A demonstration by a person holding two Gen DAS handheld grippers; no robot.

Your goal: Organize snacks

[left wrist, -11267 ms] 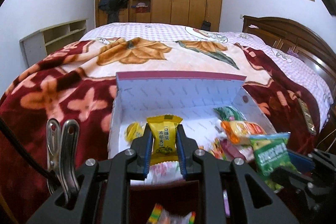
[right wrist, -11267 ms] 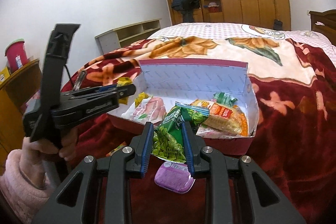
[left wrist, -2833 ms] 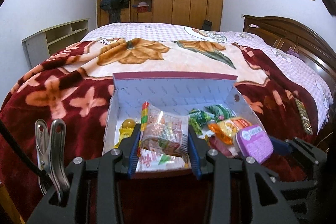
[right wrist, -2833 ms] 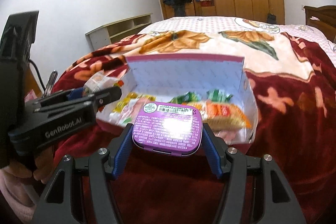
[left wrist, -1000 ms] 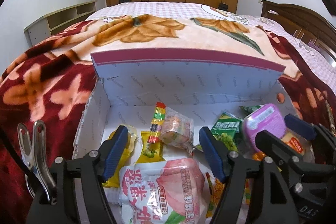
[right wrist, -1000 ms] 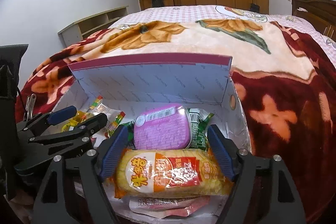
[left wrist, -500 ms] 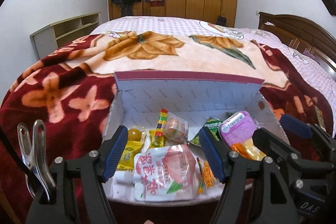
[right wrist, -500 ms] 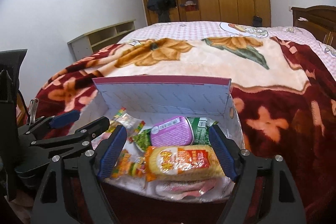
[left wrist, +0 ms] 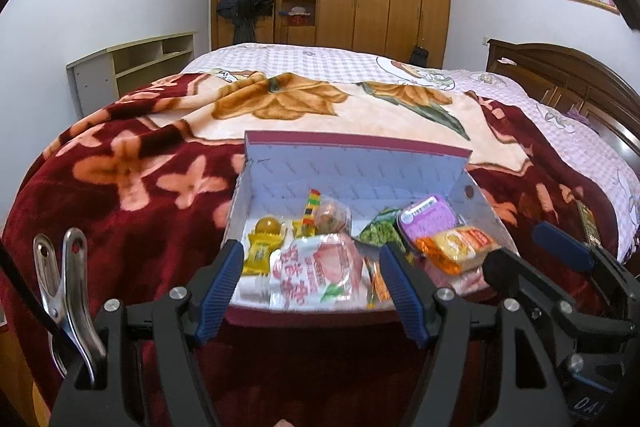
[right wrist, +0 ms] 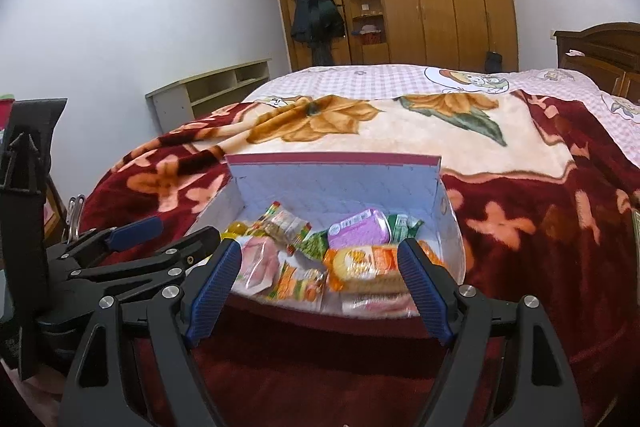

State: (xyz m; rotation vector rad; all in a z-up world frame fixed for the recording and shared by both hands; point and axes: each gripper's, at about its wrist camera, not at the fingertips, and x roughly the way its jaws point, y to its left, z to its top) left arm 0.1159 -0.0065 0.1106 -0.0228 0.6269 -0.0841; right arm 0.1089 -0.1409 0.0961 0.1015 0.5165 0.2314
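both hand-held grippers, left [left wrist: 312, 281] and right [right wrist: 320, 281], jaws apart and empty, before the open box [left wrist: 360, 171] on the bed [left wrist: 132, 195]; snacks [left wrist: 316, 269] lie inside it, none visible outside, so sorting looks nearly complete.

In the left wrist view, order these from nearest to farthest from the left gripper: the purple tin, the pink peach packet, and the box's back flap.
From the left gripper:
1. Pink peach packet, at the box's front edge, straight ahead between the open jaws.
2. Purple tin, deeper in, on the right.
3. Back flap, upright at the far side of the box.
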